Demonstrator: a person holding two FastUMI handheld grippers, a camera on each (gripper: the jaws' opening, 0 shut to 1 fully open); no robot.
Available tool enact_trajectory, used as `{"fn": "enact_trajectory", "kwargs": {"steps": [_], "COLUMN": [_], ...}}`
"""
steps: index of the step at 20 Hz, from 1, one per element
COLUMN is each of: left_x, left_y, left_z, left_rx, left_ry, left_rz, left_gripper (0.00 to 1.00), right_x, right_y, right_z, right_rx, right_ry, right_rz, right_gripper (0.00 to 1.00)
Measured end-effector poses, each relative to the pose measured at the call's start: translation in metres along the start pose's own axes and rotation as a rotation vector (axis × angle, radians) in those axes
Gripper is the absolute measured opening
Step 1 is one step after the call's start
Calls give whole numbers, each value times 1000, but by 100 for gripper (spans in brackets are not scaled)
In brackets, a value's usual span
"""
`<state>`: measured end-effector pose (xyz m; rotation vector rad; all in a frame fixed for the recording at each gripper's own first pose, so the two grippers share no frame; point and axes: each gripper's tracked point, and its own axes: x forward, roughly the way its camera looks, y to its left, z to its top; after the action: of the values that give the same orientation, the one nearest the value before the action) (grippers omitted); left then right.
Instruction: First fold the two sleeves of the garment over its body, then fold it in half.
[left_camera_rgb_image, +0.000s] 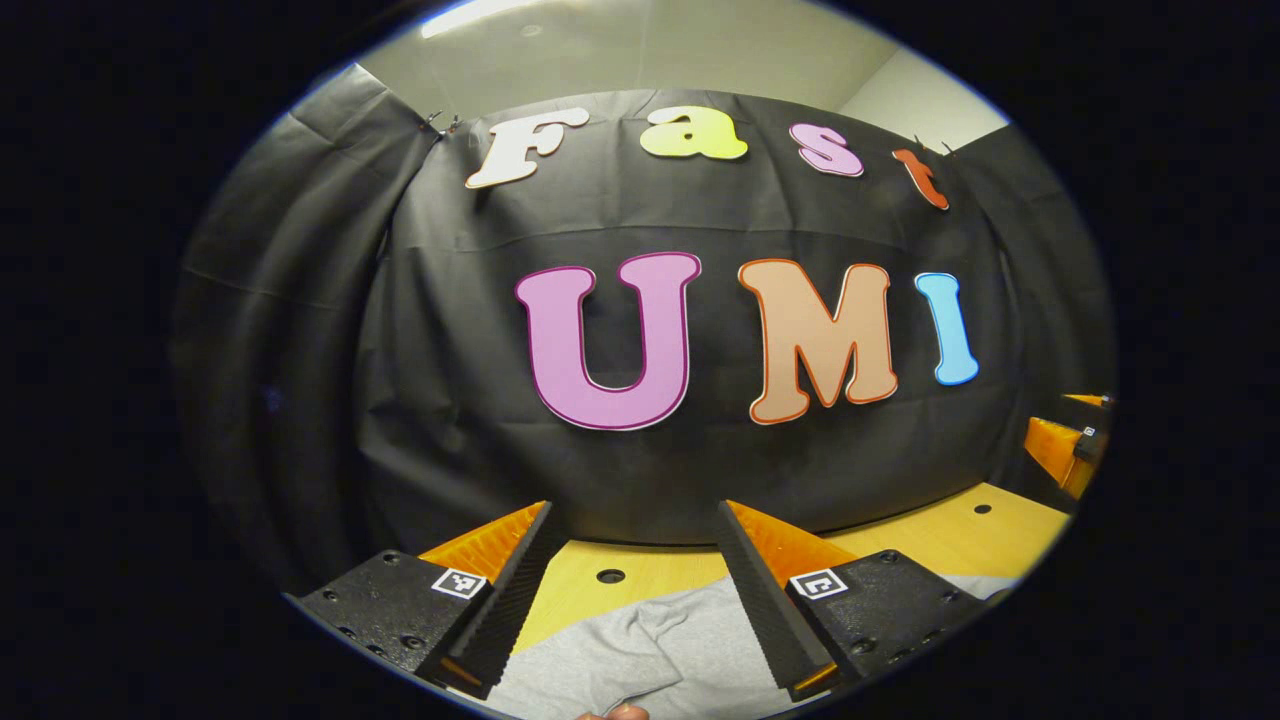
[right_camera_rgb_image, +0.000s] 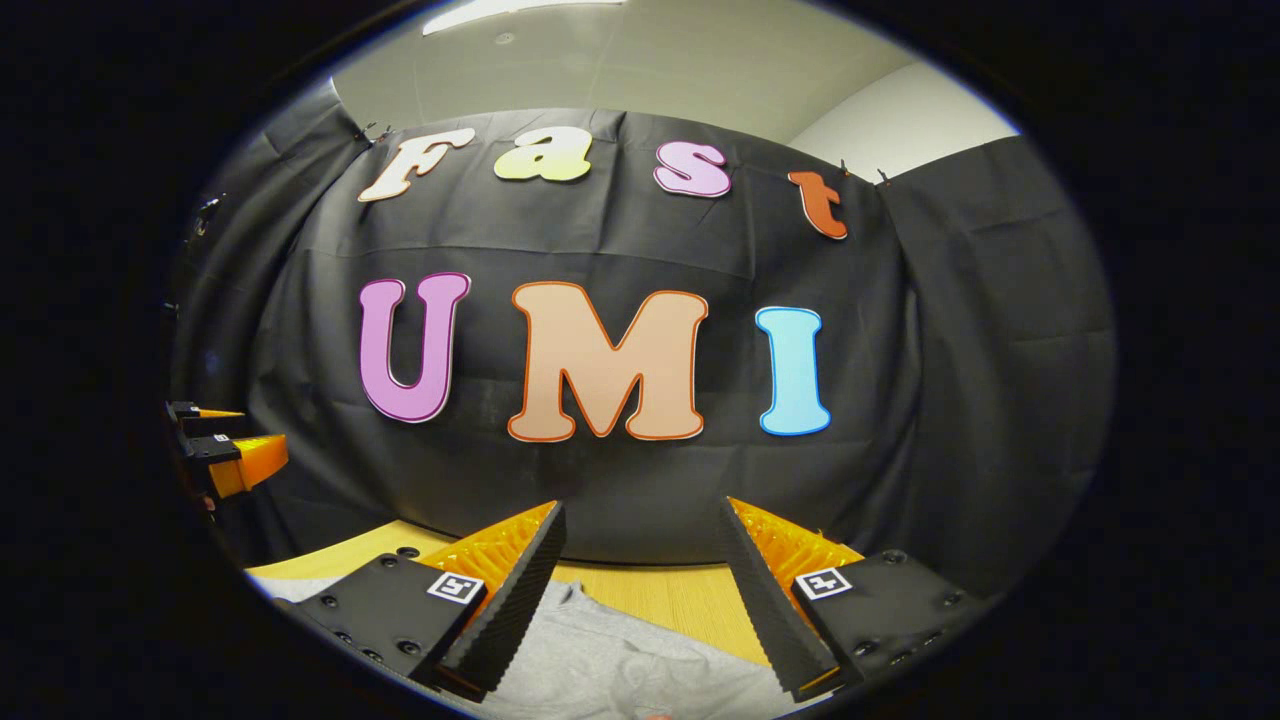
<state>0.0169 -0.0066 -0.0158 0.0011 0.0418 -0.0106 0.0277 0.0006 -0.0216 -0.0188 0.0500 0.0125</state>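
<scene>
A grey garment (left_camera_rgb_image: 640, 650) lies rumpled on the wooden table (left_camera_rgb_image: 960, 540), below and in front of my left gripper (left_camera_rgb_image: 636, 520), which is open and held above the cloth with nothing between its fingers. In the right gripper view the same grey garment (right_camera_rgb_image: 620, 660) spreads under my right gripper (right_camera_rgb_image: 640, 515), also open and clear of the fabric. The right gripper's fingers (left_camera_rgb_image: 1060, 450) show at the right edge of the left gripper view. The left gripper's fingers (right_camera_rgb_image: 235, 460) show at the left edge of the right gripper view.
The black cloth wall (left_camera_rgb_image: 700, 470) stands close behind the table's far edge. Small round holes (left_camera_rgb_image: 610, 576) dot the tabletop. A fingertip (left_camera_rgb_image: 625, 713) shows at the bottom edge of the left gripper view.
</scene>
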Motion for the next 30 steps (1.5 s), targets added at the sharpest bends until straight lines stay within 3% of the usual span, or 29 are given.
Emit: {"fn": "enact_trajectory", "kwargs": {"steps": [5,16,30], "left_x": [2,10,14], "left_y": [-2,-8,-37], "left_z": [5,5,2], "left_rx": [11,28,19], "left_ry": [-15,-20,-3], "left_rz": [-12,-31,-100], "left_gripper": [94,93,94], "right_x": [3,-16,-107], "right_y": [-25,-148,-249], "right_z": [-5,-51,-179], "right_rx": [-28,-107,-109], "right_ry": [11,127,477], "right_rz": [-25,-244,-373], "right_gripper": [97,97,99]}}
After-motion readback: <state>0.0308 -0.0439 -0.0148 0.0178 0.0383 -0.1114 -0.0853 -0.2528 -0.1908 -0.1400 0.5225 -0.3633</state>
